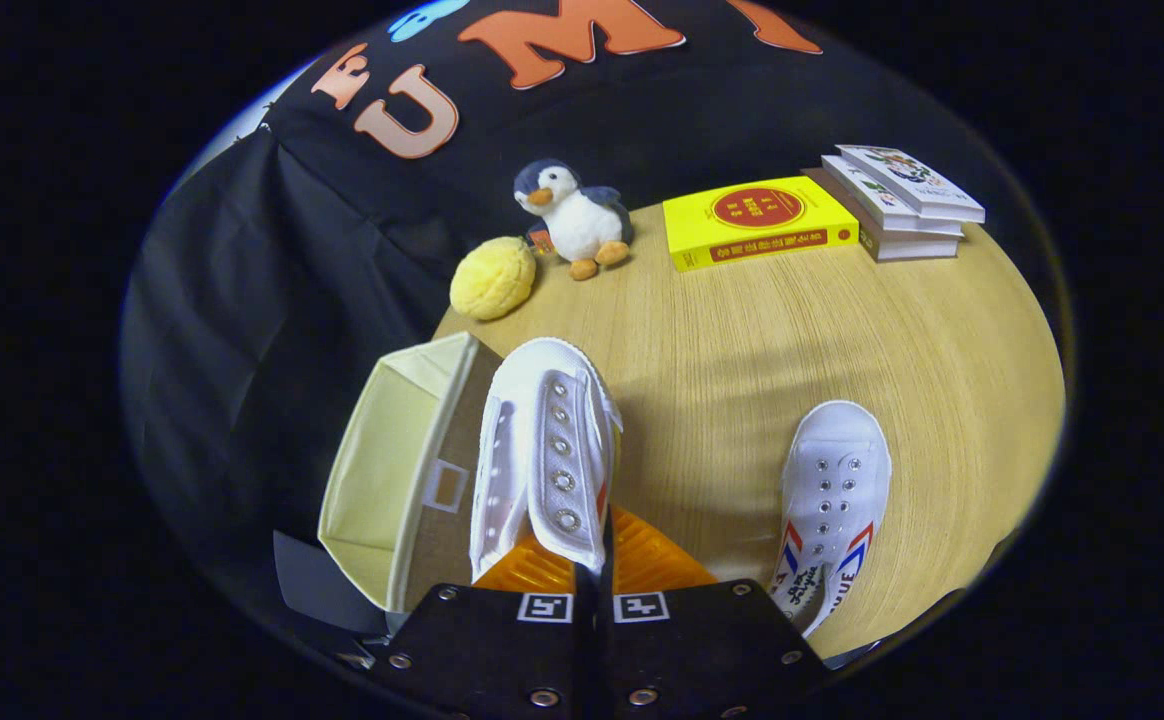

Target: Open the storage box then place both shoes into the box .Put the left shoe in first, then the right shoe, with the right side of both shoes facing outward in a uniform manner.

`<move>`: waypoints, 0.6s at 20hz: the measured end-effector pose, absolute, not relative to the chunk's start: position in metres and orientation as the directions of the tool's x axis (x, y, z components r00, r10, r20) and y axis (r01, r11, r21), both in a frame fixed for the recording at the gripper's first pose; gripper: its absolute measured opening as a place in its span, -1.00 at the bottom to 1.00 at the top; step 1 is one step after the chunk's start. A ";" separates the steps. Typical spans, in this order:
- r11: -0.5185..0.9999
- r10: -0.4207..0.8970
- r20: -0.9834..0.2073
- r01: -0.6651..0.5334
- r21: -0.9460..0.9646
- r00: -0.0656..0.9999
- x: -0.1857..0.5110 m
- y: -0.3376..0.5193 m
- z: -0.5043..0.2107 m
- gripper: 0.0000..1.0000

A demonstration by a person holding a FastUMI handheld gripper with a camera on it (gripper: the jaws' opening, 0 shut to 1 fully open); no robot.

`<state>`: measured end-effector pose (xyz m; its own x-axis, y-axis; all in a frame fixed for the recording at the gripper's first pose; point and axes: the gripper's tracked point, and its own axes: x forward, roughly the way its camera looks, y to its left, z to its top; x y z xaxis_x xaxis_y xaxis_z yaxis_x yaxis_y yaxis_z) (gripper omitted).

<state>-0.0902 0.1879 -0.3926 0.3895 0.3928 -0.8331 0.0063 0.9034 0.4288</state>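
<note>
A white canvas shoe (545,450) hangs in my gripper (592,560), toe pointing away, lifted above the wooden table (742,330). Both fingers are closed on the shoe's eyelet flap near its opening. To the left of the held shoe stands the open storage box (392,470), cream inside with a brown wall and a small label window; its inside looks empty. The second white shoe (832,500), with red and blue stripes on its sides, lies flat on the table to the right of the fingers, toe pointing away.
Beyond the shoes, at the table's far side, sit a yellow sponge ball (492,280), a plush penguin (574,218), a yellow book (757,222) and a stack of white books (902,200). The box stands at the table's left edge.
</note>
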 end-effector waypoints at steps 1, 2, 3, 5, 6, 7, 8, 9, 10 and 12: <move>0.899 0.400 -0.820 -0.003 0.437 0.410 -0.082 0.195 -0.375 -0.99; 0.896 0.408 -0.807 -0.015 0.445 0.426 -0.076 0.202 -0.359 -0.99; 0.889 0.421 -0.793 -0.027 0.457 0.440 -0.071 0.213 -0.344 -0.99; 0.874 0.450 -0.769 -0.046 0.485 0.453 -0.064 0.235 -0.320 -0.99; 0.867 0.462 -0.761 -0.051 0.496 0.455 -0.062 0.247 -0.312 -0.99; 0.862 0.474 -0.753 -0.067 0.502 0.456 -0.059 0.260 -0.306 -0.99; 0.861 0.481 -0.753 -0.077 0.503 0.450 -0.057 0.272 -0.303 -0.99; 0.860 0.484 -0.754 -0.082 0.504 0.444 -0.058 0.286 -0.303 -0.99; 0.861 0.486 -0.763 -0.087 0.500 0.427 -0.059 0.298 -0.307 -0.99; 0.869 0.478 -0.782 -0.087 0.487 0.400 -0.063 0.322 -0.316 -0.99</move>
